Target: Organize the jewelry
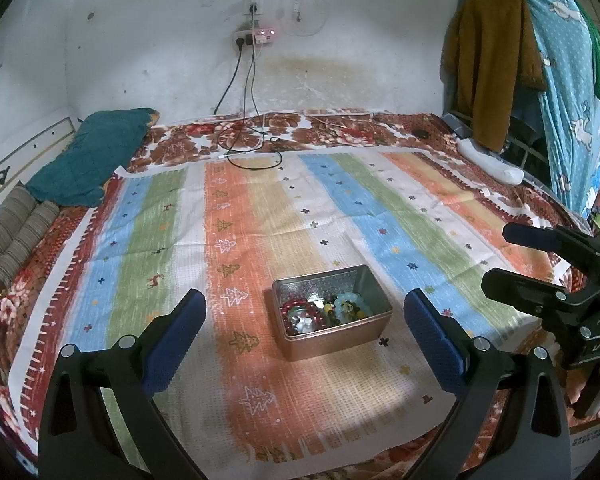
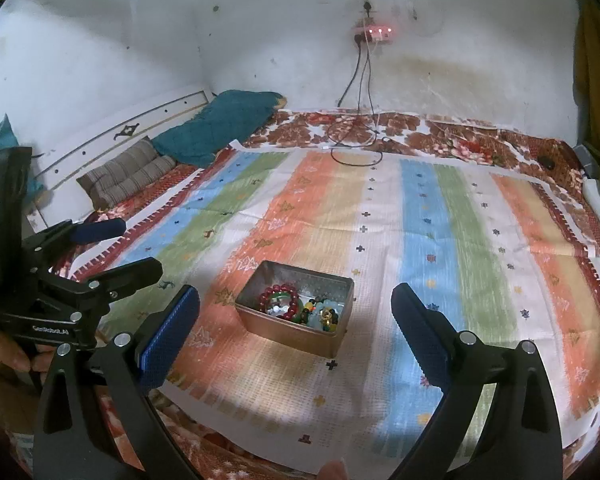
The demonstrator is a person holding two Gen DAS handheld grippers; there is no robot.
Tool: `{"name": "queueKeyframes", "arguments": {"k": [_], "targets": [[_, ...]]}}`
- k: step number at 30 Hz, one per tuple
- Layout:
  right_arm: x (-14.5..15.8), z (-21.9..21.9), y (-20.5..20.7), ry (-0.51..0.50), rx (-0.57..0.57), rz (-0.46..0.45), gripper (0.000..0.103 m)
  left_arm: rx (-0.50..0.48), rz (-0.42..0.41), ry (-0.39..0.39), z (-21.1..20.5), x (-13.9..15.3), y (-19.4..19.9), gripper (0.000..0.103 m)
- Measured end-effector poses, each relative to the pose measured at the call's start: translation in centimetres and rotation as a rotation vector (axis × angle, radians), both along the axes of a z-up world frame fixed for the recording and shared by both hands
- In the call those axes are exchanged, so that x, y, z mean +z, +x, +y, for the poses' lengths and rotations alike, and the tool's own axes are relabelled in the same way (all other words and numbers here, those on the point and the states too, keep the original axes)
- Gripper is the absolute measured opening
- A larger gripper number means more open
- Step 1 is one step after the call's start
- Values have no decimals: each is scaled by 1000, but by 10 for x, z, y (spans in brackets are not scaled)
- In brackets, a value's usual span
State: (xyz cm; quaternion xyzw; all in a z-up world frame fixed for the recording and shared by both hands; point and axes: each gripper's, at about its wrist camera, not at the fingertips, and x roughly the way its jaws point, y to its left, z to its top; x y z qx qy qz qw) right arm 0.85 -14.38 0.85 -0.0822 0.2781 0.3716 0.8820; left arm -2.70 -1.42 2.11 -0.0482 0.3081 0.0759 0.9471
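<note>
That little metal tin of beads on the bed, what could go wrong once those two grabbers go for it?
1. The tin sits on a soft striped cloth, so a push might tip or slide it.
2. The red bead bracelet lies tangled against the other pieces; lifting it may drag them out.
3. Both the left gripper and the right gripper are open and close together, so they might collide.

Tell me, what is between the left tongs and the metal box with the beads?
Only bare striped cloth lies between the open left tongs and the rectangular metal tin of bead bracelets, as the left wrist view shows.
</note>
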Motion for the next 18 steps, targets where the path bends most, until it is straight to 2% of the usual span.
{"name": "queueKeyframes", "arguments": {"k": [18], "targets": [[-2, -2, -1, 1, -3, 2, 98, 0, 1, 2, -1, 0, 0, 97]]}}
